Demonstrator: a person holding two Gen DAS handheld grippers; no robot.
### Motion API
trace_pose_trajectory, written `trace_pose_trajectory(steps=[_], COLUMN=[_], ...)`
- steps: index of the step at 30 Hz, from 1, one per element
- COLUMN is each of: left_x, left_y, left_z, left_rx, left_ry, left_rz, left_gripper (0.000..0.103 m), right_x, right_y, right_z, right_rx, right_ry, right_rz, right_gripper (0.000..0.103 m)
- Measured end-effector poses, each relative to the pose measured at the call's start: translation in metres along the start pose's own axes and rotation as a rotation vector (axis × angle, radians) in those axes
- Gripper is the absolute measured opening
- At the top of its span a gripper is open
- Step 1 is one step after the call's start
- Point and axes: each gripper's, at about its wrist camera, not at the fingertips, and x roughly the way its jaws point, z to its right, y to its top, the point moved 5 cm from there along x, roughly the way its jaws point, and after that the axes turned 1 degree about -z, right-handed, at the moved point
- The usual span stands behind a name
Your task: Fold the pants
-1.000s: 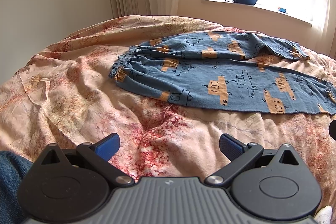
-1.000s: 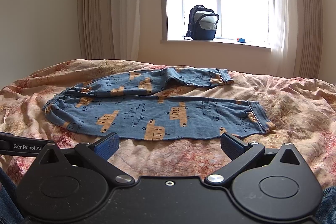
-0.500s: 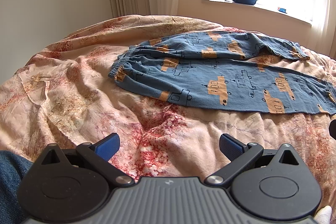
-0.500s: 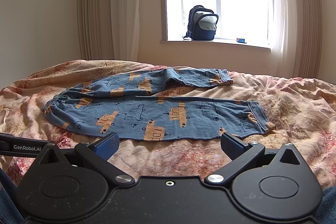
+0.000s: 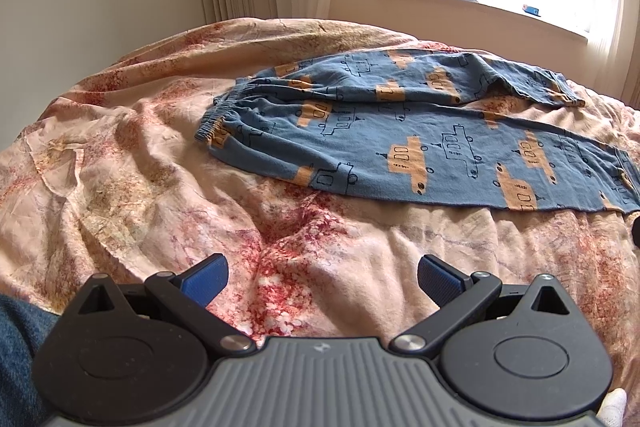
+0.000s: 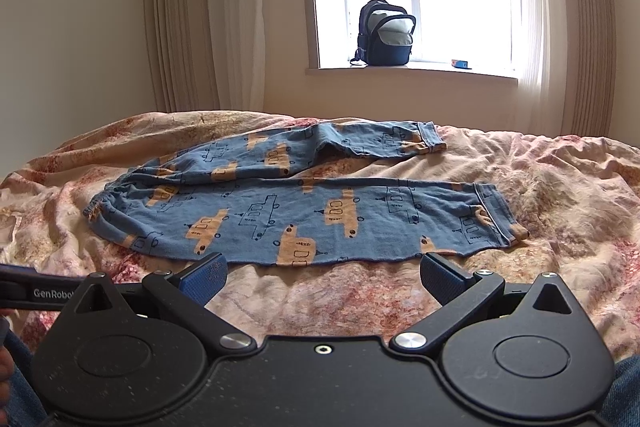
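Note:
Blue pants with orange bus prints lie spread flat on the bed, waistband at the left, the two legs running right and splayed apart. They also show in the right wrist view. My left gripper is open and empty, held above the bedspread short of the pants' near edge. My right gripper is open and empty, just short of the near leg's edge.
The bed carries a wrinkled pink floral bedspread. A dark backpack stands on the windowsill behind the bed, with a small blue item beside it. Curtains hang at both sides of the window. The left gripper's body shows at lower left.
Both grippers have barely shifted. The pants have not moved.

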Motion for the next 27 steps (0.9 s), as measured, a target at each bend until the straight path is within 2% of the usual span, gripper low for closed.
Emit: trace_pose_trajectory(steps=[8, 12, 17, 19, 22, 23, 27], left_x=[0.015, 0.029, 0.057, 0.071, 0.095, 0.104, 0.147], left_y=[0.025, 0.049, 0.088, 0.108, 0.137, 0.148, 0.198], left_z=[-0.003, -0.001, -0.001, -0.001, -0.003, -0.006, -0.027], left_rx=[-0.028, -0.005, 0.047, 0.081, 0.137, 0.152, 0.181], left_ry=[-0.035, -0.039, -0.042, -0.037, -0.026, -0.020, -0.015], left_rz=[-0.027, -0.022, 0.003, 0.019, 0.041, 0.049, 0.071], left_gripper=[0.103, 0.103, 0.103, 0.103, 0.103, 0.103, 0.103], right_x=[0.024, 0.051, 0.092, 0.108, 0.134, 0.144, 0.199], right_y=[0.020, 0.033, 0.050, 0.058, 0.070, 0.073, 0.094], right_z=[0.007, 0.006, -0.003, -0.006, -0.005, -0.006, -0.009], right_rx=[-0.032, -0.077, -0.163, -0.200, -0.193, -0.208, -0.278], right_ry=[0.075, 0.112, 0.212, 0.288, 0.512, 0.553, 0.615], right_rz=[-0.017, -0.026, -0.058, -0.048, -0.012, -0.009, -0.050], right_gripper=[0.103, 0.103, 0.103, 0.103, 0.103, 0.103, 0.103])
